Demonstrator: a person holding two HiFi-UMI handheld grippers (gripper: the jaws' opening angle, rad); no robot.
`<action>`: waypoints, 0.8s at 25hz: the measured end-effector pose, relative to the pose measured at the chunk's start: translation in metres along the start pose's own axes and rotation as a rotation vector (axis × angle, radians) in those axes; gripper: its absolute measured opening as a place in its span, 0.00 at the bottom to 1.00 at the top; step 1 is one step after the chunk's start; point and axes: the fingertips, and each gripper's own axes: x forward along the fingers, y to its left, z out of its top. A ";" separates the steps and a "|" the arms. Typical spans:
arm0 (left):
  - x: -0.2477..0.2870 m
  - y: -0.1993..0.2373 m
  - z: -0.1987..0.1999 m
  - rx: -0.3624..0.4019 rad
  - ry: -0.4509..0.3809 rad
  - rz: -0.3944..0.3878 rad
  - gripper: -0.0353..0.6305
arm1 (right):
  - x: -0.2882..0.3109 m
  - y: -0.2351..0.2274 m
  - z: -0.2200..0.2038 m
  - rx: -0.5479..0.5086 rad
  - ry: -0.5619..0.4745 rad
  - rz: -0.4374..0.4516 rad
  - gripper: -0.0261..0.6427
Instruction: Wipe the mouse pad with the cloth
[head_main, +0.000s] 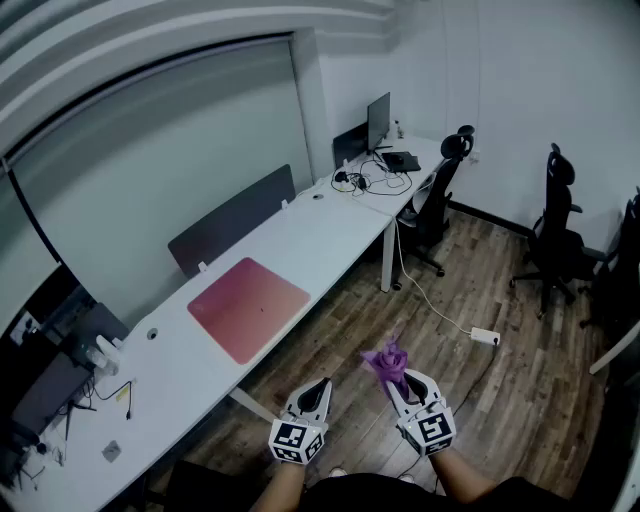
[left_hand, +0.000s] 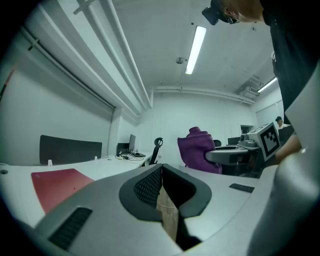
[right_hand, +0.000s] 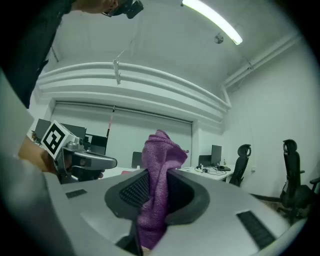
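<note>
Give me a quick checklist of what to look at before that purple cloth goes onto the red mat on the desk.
1. Cloth gripped: ok. The purple cloth is pinched in the right gripper.
2. Left gripper free: ok, jaws together on nothing.
3. Red mouse pad uncovered: ok, no objects seen on it.
4. Pad lying flat on the white desk: ok.
5. Cloth over the pad: not ok. Both grippers hang above the wood floor, off the desk.
6. Dirt on the pad: cannot tell.
</note>
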 end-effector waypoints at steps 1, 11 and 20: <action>0.000 0.003 0.001 0.001 -0.002 0.000 0.09 | 0.003 0.001 0.001 0.002 -0.004 0.000 0.19; -0.002 0.028 -0.002 -0.009 0.000 -0.003 0.09 | 0.026 0.012 0.003 0.017 -0.009 -0.006 0.19; -0.014 0.066 -0.005 -0.017 -0.005 0.001 0.09 | 0.058 0.033 0.003 0.028 -0.009 -0.004 0.20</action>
